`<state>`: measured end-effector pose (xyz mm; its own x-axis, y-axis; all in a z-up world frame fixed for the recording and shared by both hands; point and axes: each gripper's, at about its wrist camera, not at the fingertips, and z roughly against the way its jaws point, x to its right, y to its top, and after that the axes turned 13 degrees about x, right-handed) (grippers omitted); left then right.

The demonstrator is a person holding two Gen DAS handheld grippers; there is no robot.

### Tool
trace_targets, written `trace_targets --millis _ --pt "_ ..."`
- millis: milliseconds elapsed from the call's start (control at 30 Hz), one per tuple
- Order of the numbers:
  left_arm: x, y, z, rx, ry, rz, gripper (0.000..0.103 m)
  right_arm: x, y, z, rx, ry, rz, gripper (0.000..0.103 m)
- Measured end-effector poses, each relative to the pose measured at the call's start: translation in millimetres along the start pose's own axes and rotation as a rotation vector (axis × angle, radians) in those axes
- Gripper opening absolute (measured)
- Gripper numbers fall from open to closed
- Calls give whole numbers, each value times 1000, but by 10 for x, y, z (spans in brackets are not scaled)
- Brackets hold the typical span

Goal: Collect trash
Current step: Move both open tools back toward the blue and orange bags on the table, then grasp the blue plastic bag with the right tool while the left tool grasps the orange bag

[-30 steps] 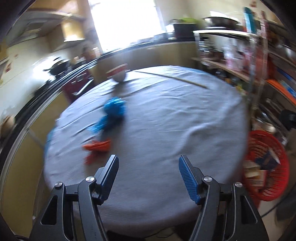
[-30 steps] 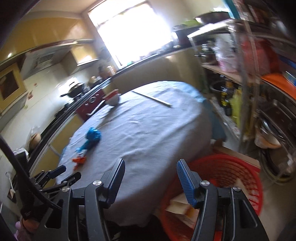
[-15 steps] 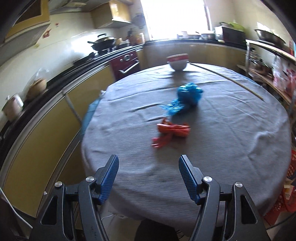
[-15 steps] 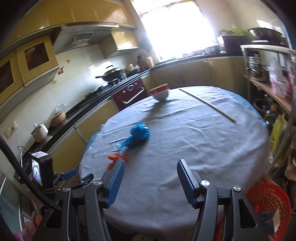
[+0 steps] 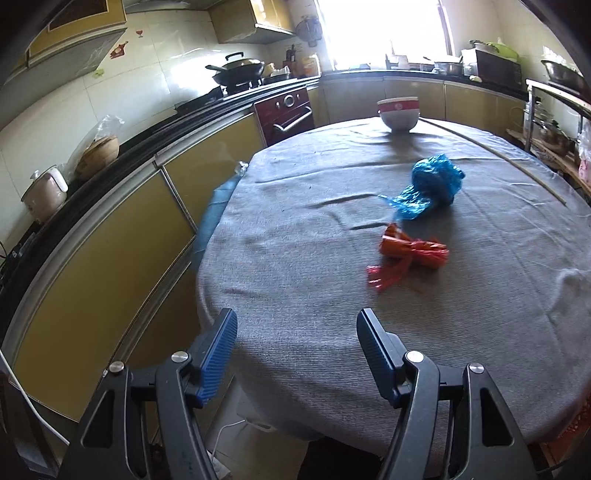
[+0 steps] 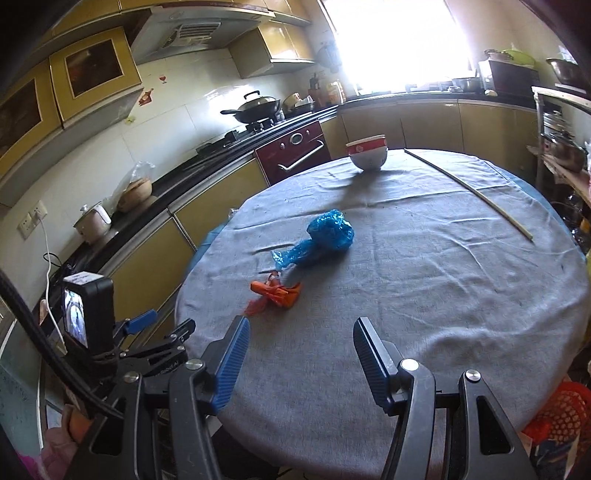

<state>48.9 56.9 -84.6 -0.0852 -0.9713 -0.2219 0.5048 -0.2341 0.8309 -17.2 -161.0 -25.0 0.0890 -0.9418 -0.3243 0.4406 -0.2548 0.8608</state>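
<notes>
Now both empty: left hand-held gripper (image 5: 296, 345) & right hand-held gripper (image 6: 301, 349), jaws spread, over worktop (image 5: 332, 332) edge. Red wrapper (image 5: 410, 254) at 1 o'clock, blue bag (image 5: 432, 186) beyond; best approach low, straddle wrapper, pinch mid-bundle.

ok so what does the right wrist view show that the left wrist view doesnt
Only the right wrist view shows the left gripper with its small camera screen, the range hood, a wall socket and the red basket beside the table.

Only the left wrist view shows the left gripper's open fingers from behind.

Both show the grey table, blue bag, red wrapper, bowl, long stick and wok. The right gripper is open too.
</notes>
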Motion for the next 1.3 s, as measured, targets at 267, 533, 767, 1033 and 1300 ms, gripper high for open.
trace_targets --millis 267,533,767,1033,1300 --pt "-13 5 -135 -16 19 -13 68 99 -9 -319 -40 15 -44 62" --pt "-17 56 -303 -30 17 -11 68 139 49 -536 -52 22 -53 62" --pt "-54 162 -461 -70 -91 59 68 202 160 -980 -92 43 -92 62" --pt "-59 333 -704 -117 -262 159 68 405 306 -1748 -172 86 -238 62" --pt "-143 435 -910 -126 -277 186 68 715 372 -2439 -262 7 -457 62"
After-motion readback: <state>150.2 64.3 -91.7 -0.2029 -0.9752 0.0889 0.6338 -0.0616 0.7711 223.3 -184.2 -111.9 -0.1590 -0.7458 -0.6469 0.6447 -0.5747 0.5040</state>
